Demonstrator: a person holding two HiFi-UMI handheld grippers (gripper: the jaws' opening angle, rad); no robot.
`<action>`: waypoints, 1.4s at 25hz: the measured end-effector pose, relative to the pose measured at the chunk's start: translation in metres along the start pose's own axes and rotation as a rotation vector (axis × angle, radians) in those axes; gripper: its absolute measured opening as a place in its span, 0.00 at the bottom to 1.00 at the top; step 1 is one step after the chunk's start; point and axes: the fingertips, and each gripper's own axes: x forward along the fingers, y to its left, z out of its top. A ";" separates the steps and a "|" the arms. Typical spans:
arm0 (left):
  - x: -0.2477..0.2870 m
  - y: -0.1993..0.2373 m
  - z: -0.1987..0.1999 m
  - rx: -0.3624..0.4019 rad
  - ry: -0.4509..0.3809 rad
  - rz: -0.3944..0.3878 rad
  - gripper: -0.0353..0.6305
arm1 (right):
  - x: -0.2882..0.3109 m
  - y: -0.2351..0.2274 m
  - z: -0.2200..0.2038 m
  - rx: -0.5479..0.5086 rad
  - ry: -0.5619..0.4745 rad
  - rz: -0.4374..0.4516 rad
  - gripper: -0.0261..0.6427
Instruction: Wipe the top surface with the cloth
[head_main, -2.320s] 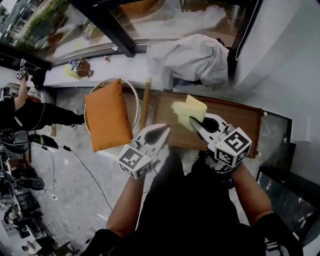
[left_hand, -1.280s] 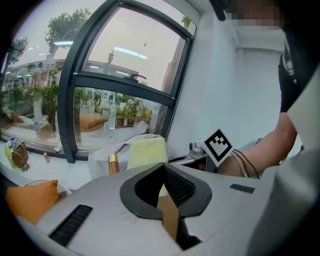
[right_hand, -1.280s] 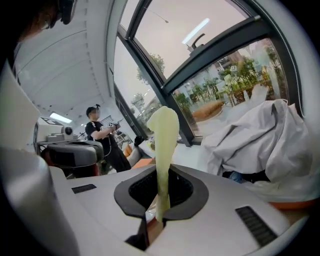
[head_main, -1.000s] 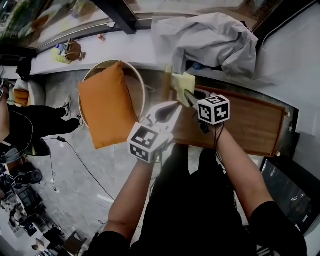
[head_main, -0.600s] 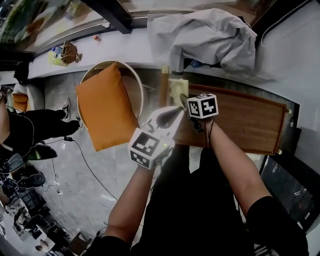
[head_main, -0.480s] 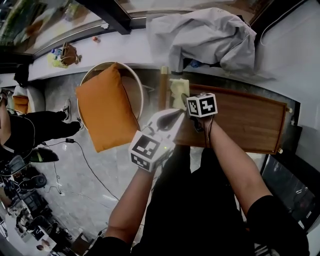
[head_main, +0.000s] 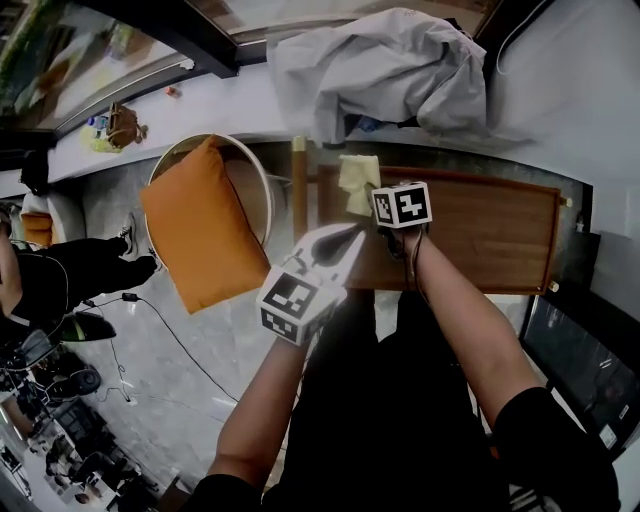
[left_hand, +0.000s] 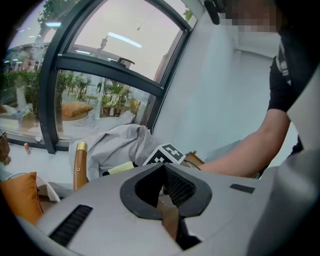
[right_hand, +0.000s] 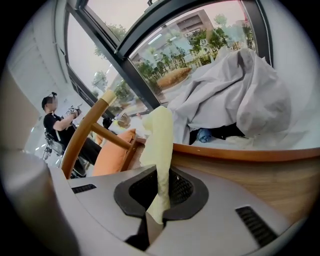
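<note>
Left claw (head_main: 350, 234): clenched, nothing between its jaws, held at the near edge of the wooden worktop (head_main: 480, 235). Right claw (right_hand: 160, 192): clenched on the yellow cloth (head_main: 357, 178), which sits over the worktop's left end in the head view. Beyond it, a grey garment (head_main: 385, 60) is heaped on the ledge (head_main: 235, 102).

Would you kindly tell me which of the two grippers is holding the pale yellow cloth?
The right gripper: its jaws are shut on the pale yellow cloth. The left gripper has its jaws together with nothing between them.
</note>
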 end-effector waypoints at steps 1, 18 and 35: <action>0.003 -0.002 0.000 -0.011 0.000 -0.005 0.07 | -0.004 -0.006 -0.001 0.005 -0.002 -0.007 0.09; 0.072 -0.035 -0.008 -0.011 0.080 -0.049 0.07 | -0.078 -0.121 -0.021 0.093 -0.035 -0.115 0.09; 0.141 -0.108 -0.008 0.042 0.142 -0.137 0.07 | -0.170 -0.248 -0.050 0.177 -0.081 -0.239 0.09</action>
